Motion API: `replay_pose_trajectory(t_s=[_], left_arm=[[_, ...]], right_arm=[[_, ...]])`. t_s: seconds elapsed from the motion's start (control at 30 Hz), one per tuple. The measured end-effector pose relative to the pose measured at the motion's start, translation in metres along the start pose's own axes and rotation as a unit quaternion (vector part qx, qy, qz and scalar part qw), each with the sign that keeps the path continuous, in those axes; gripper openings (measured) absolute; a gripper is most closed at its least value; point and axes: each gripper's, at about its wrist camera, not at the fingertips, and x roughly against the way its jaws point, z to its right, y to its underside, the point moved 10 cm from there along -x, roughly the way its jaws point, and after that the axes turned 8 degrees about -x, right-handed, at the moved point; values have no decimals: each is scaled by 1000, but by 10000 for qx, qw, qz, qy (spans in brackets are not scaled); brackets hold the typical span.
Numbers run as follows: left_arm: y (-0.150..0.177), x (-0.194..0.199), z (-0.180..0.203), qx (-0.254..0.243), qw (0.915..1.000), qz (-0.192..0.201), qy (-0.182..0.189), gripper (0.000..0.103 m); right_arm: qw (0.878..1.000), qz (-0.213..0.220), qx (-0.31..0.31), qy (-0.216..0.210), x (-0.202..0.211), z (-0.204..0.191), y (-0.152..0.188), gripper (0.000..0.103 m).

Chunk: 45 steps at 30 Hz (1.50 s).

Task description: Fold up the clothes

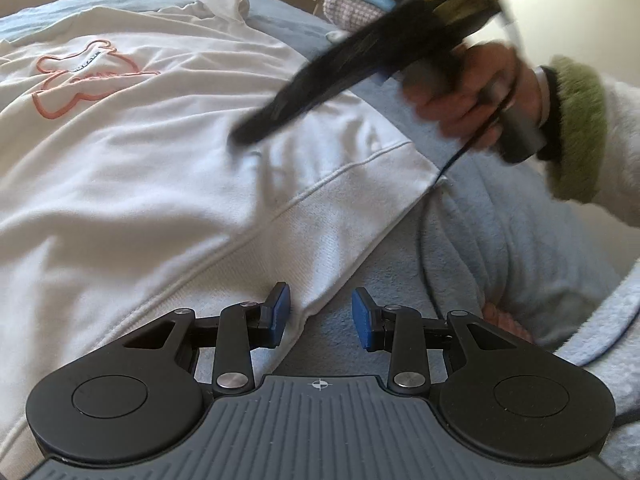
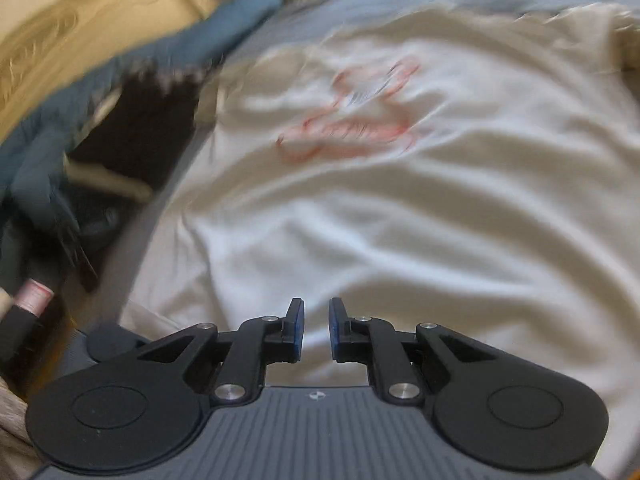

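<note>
White sweatshirt (image 1: 168,152) with a pink outline print (image 1: 84,80) lies spread, face up and wrinkled, on a pale blue blanket (image 1: 500,240); ribbed hem sits nearest the left gripper (image 1: 320,314). No fold visible on what shows, so my read is the folding is barely begun: sides or sleeves, then the body, all left to do.

Left gripper: jaws moderately apart, nothing between them, hovering at the hem's corner edge. Right gripper (image 2: 316,330): narrow gap, nothing clamped, over the white fabric; blur suggests it is on the move.

Left wrist view only: the person's right hand (image 1: 472,100) holding the other gripper above the sweatshirt, a green-cuffed fluffy sleeve (image 1: 576,128), a trailing cable (image 1: 424,232), the hem seam.

Right wrist view only: dark blue cloth (image 2: 120,92) and dark clutter beside the bed, a carved cream panel (image 2: 80,12), the print seen from the other side.
</note>
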Motion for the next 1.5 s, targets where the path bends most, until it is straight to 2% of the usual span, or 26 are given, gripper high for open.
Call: replay_pose_trajectory(t_s=[0.07, 0.17, 0.27, 0.37, 0.5, 0.57, 0.6, 0.63, 0.73, 0.77, 0.83, 0.87, 0.93, 1.03, 1.17, 1.27, 1.33, 1.37, 1.43, 1.5], left_arm=[[-3, 11, -5, 59, 10000, 54, -12, 34], [-3, 28, -21, 259, 9993, 177, -186, 34], [4, 29, -37, 620, 9977, 117, -250, 34], [11, 22, -33, 477, 9983, 18, -320, 34], [13, 21, -27, 219, 9990, 20, -400, 34], [14, 22, -30, 352, 9988, 35, -335, 34], [13, 22, -31, 407, 9987, 39, -303, 34], [13, 22, -33, 460, 9986, 42, -272, 34], [14, 22, -34, 536, 9983, 60, -197, 34], [15, 23, -34, 560, 9983, 67, -173, 34], [17, 24, -32, 561, 9983, 90, -146, 34], [18, 24, -31, 561, 9983, 104, -133, 34], [19, 24, -30, 574, 9982, 118, -92, 34], [18, 25, -30, 658, 9978, 121, -12, 34], [19, 25, -31, 720, 9973, 125, 86, 34], [20, 23, -32, 728, 9972, 136, 99, 34], [20, 24, -31, 701, 9974, 158, 103, 34], [21, 24, -31, 693, 9974, 165, 109, 34], [20, 24, -32, 721, 9972, 171, 127, 34], [20, 25, -33, 736, 9970, 184, 158, 34]], right_arm=[[9995, -162, -28, 257, -17, 6, 0, 13], [9999, -124, -96, -73, -10, -6, -7, 14], [9951, -683, 434, -572, -23, -42, 11, 14], [9924, -864, 701, -534, -51, -54, 12, 14], [9993, -202, -63, -306, -64, -29, -37, 11], [9997, 112, -161, -172, -57, -28, -56, 13], [9997, 53, 79, -241, -56, -39, -55, 14], [9982, -201, 252, -504, -61, -55, -46, 15], [9848, -937, 810, -1220, -73, -98, -16, 15], [9816, -1047, 1124, -1132, -84, -104, -9, 15], [9839, -1005, 1197, -870, -102, -98, -18, 9], [9882, -868, 773, -999, -109, -91, -36, 8], [9964, -313, 119, -773, -112, -74, -72, 10], [9954, -190, -19, -933, -103, -79, -92, 13], [9751, -1240, 755, -1674, -116, -128, -45, 18], [9737, -1438, 944, -1492, -152, -132, -41, 13], [9799, -1091, 421, -1614, -164, -127, -68, 10], [9853, -731, 141, -1539, -165, -124, -89, 11], [9886, -355, 75, -1460, -160, -126, -110, 13], [9783, -834, 466, -1841, -153, -146, -96, 14]])
